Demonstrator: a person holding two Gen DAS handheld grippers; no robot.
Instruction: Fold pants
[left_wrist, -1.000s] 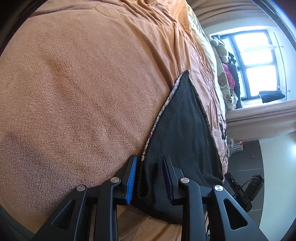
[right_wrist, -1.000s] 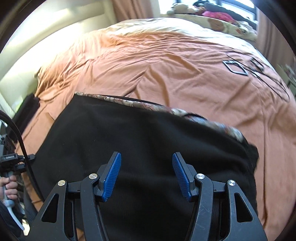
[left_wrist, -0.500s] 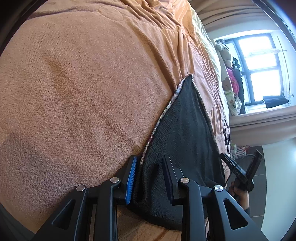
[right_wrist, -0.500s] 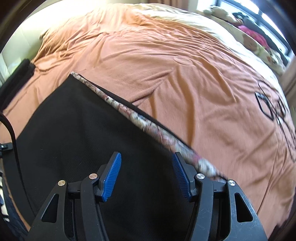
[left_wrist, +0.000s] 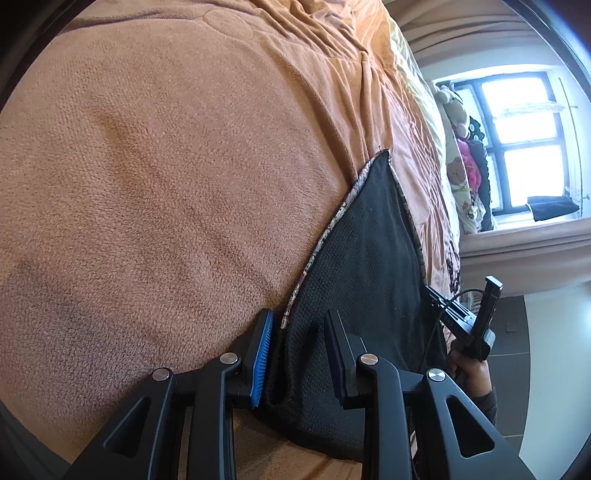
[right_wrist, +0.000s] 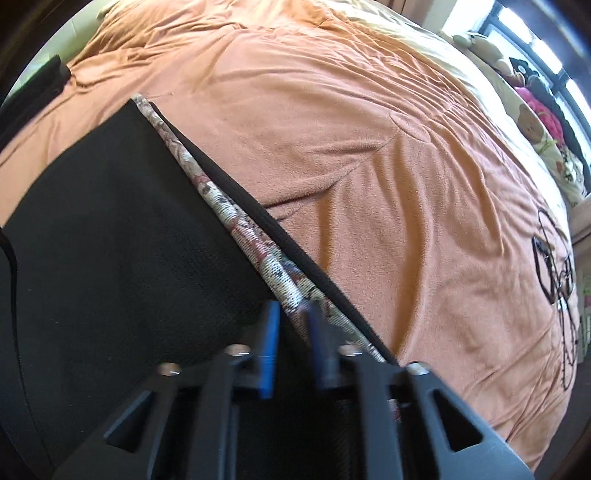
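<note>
Pants (left_wrist: 369, 258): a folded black pair with a patterned band along the edge is being kept flat on an orange blanket (left_wrist: 166, 166), which is covering a bed; the cloth is lying directly ahead of and beneath both tongs.

Left tongs (left_wrist: 301, 350): a thick corner fold of the black cloth is being gripped between the pads; the jaws are being held partly apart by the cloth's bulk. The blue pad (left_wrist: 262, 358) is being pressed against the outer side of the fold, with the patterned band starting just ahead of it.

Right tongs (right_wrist: 293, 343): the jaws are being closed, now almost fully shut, on the pants' edge; the patterned band (right_wrist: 236, 225) and the black layer under it are being pinched between the blue pads (right_wrist: 269, 350). The picture here is blurred by motion.

Right tongs, seen from the left wrist: the tool (left_wrist: 465, 317) is being carried by a hand (left_wrist: 469, 369) to the right of the left tongs, at the far side of the black cloth.

Blanket ahead of right tongs: bare orange fleece is being shown, with a dark line drawing (right_wrist: 554, 266) far right.

Background: a window (left_wrist: 524, 147) and soft toys (left_wrist: 458, 173) are being seen beyond the bed.
</note>
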